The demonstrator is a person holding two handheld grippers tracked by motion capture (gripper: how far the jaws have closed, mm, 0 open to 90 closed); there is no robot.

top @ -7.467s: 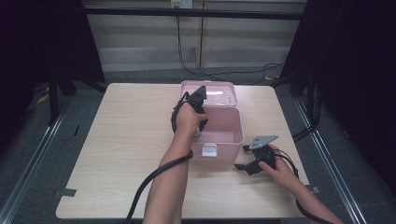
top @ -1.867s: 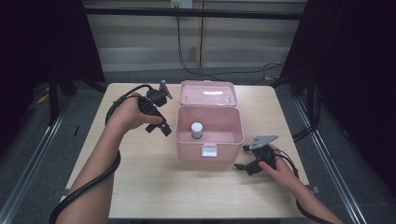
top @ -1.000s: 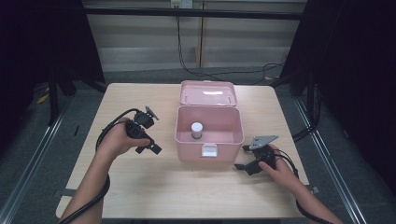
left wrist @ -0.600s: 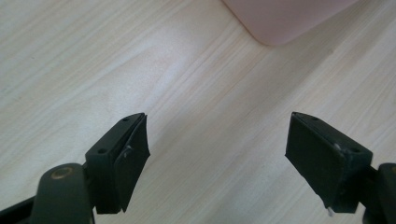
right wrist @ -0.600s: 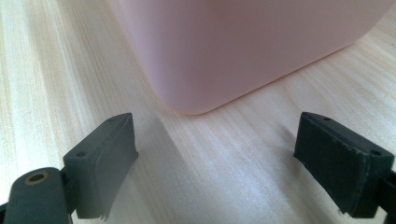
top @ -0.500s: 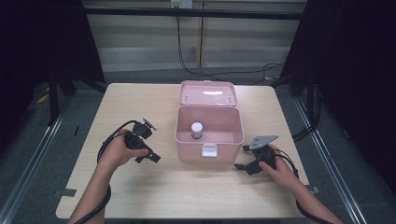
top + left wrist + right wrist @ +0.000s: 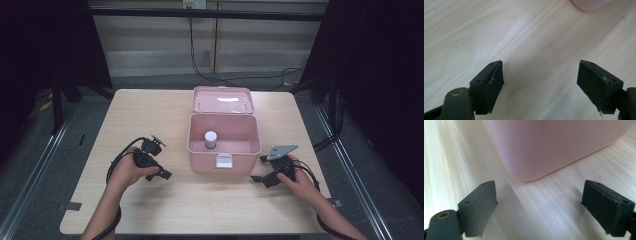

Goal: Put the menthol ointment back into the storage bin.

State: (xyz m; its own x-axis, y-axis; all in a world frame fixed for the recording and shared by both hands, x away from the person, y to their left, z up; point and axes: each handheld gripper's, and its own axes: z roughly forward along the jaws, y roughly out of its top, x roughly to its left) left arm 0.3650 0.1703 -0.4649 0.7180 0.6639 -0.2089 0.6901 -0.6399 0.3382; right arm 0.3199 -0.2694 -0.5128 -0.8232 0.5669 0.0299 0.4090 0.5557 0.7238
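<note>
A pink box (image 7: 224, 137) stands open in the middle of the wooden table (image 7: 150, 115), its lid (image 7: 223, 100) tilted back. Inside it a small white-capped bottle (image 7: 210, 139) stands upright. My left gripper (image 7: 162, 172) rests low over the table left of the box, open, with bare wood between its jaws (image 7: 540, 82); a corner of the pink box (image 7: 589, 3) shows far off. My right gripper (image 7: 258, 170) sits at the box's front right corner, open, nothing between its jaws (image 7: 539, 205), the pink box wall (image 7: 554, 145) just ahead.
Black cables trail from both grippers across the table. Dark floor and metal rails (image 7: 40, 155) surround the table. Bare wood lies in front of the box and along the left side.
My left hand came away from the box, moved down and toward the near left of the table, and now sits low over the wood. The right gripper stayed put.
</note>
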